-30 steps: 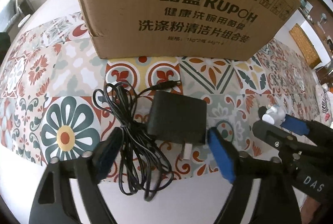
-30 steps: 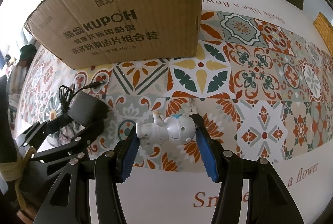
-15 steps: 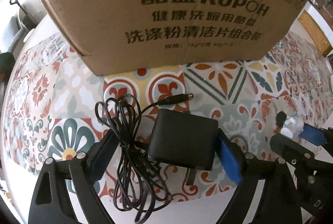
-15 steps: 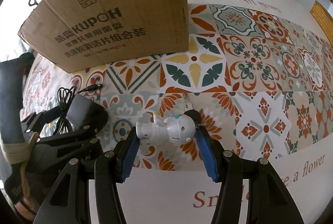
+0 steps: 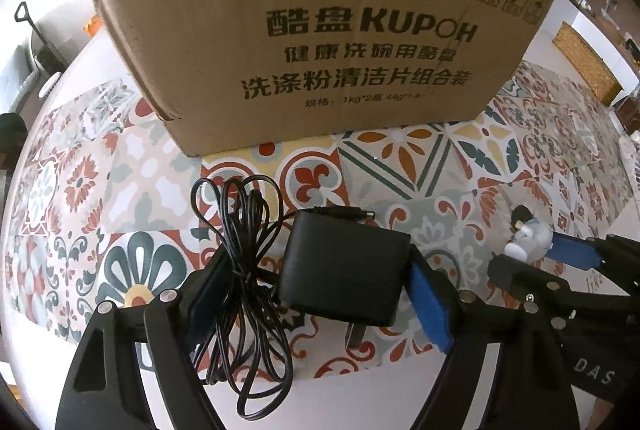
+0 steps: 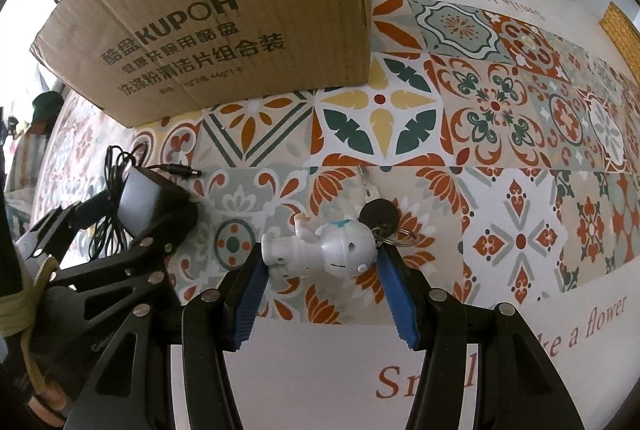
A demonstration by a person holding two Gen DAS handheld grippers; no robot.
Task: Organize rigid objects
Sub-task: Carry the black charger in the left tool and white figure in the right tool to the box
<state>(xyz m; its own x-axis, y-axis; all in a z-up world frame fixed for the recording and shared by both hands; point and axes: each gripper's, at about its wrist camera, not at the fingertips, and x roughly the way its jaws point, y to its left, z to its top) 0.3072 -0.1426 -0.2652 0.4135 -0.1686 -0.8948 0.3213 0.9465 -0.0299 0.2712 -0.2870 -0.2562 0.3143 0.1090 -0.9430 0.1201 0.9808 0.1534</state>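
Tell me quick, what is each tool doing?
Left tool: closing around the adapter, cord between too.
Right tool: shut on the toy.

A: Item one, the cardboard box point(image 5: 320, 30): what is printed on it?

B: Front face: "酷盘 KUPOH", then "健康洗碗用酷盘" and "洗涤粉清洁片组合装". The small spec line is only partly legible. Stamped along the top edge: "20271128 DP09". Four handling symbols at the upper right corner.

A: Item two, the tablecloth point(image 6: 500, 118)?

B: Script lettering on its white border, cut off in part: "like a flower".

A: Anything else?

B: "DAS" in white on the right claw point(image 5: 532, 254).
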